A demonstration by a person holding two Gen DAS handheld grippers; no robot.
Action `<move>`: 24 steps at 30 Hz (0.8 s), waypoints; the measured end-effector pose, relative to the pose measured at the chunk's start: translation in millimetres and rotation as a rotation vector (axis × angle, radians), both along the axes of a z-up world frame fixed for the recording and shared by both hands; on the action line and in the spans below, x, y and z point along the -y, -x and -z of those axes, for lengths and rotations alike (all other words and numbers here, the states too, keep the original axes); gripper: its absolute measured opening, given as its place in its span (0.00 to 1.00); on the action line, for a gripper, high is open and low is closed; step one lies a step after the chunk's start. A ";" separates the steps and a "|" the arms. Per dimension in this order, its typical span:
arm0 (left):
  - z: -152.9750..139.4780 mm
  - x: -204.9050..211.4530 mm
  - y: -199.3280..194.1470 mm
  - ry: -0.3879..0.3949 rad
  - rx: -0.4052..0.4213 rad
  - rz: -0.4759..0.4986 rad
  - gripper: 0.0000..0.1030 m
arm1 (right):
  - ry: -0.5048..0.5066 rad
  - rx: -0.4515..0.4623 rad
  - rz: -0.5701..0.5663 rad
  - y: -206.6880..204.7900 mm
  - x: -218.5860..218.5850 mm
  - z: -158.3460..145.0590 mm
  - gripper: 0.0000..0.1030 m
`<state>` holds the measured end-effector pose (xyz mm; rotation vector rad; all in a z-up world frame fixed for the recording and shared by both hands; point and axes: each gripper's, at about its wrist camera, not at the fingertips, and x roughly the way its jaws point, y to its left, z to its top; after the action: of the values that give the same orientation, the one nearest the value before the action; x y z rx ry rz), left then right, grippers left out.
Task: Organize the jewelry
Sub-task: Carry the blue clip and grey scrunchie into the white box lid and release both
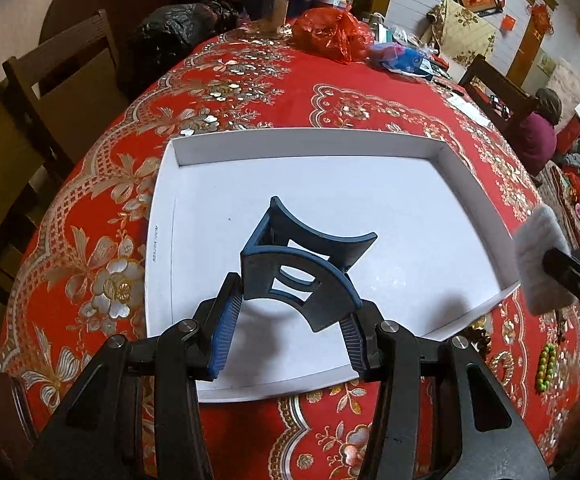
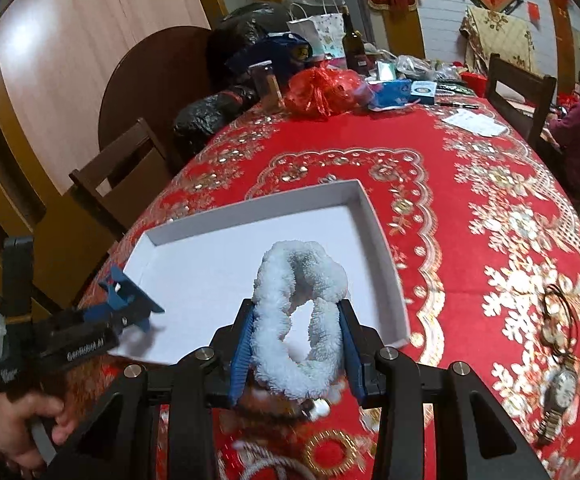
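A dark blue plastic hair claw clip [image 1: 302, 268] and a fluffy white plush scrunchie [image 2: 300, 320] hang over a plain white shallow cardboard tray [image 1: 302, 142] on a red tablecloth with gold-and-silver floral pattern [image 1: 249, 92].

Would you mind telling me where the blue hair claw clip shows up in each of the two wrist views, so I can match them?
Left wrist view: the blue hair claw clip sits at centre, clamped in the left gripper, over the white box.
Right wrist view: the clip appears at the left edge, beside the box's near left corner.
Shared landmark: the white box on the red tablecloth.
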<state>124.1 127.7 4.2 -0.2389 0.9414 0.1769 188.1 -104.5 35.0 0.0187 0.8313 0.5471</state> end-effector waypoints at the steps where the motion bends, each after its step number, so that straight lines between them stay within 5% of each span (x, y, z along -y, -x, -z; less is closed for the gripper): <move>1: -0.6 0.5 -0.1 -0.002 0.000 -0.003 0.45 | 0.003 0.015 0.001 -2.2 -4.8 -0.1 0.37; 16: 6.1 -4.9 -2.2 -0.052 -0.023 -0.032 0.45 | 0.029 -0.068 -0.014 -39.3 -32.9 46.4 0.37; 24: 9.0 -5.3 -5.5 -0.053 -0.023 -0.034 0.45 | 0.044 -0.067 -0.026 -34.6 -36.2 46.3 0.37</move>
<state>129.6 132.9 -4.8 -0.2040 0.9550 0.2357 222.7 -68.4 -11.3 -0.0141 0.9095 0.5550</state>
